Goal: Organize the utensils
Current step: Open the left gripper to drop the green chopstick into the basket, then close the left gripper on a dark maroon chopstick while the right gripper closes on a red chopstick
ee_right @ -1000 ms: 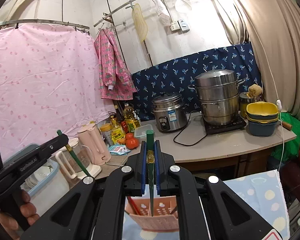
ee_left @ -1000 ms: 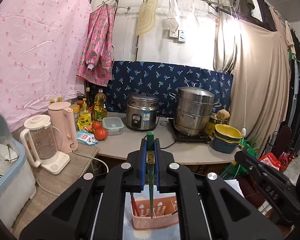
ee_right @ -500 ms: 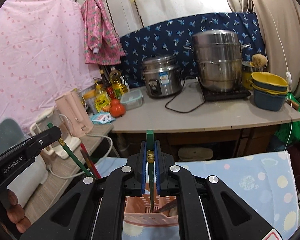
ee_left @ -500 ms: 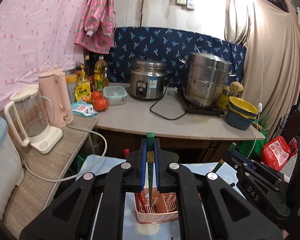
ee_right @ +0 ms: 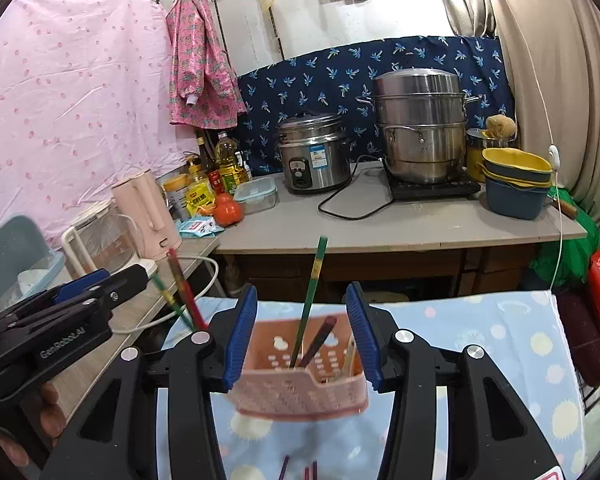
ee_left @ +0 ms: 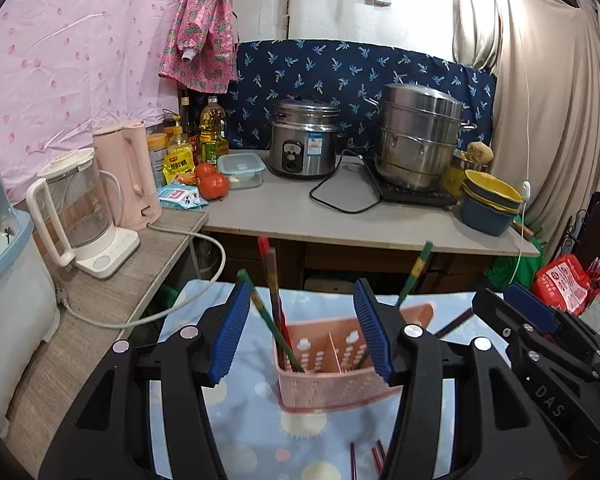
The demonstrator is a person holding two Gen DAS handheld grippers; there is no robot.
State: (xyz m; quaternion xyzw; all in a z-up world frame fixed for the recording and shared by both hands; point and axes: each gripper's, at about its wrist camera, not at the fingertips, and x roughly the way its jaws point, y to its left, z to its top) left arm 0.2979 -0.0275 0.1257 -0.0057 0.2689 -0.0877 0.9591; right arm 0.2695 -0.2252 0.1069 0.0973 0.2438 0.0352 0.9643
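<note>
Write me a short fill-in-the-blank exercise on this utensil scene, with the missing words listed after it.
1. The chopsticks stand in a ____ perforated basket.
2. The basket rests on a light blue ____ with dots and suns.
3. The left gripper has ____ between its blue pads.
4. The stacked bowls have ____ insides.

Missing words: pink; cloth; nothing; yellow

A pink perforated plastic utensil basket (ee_left: 332, 376) stands on the blue spotted cloth (ee_left: 244, 432), holding green chopsticks (ee_right: 310, 292) and red chopsticks (ee_left: 266, 264) leaning upright.
</note>
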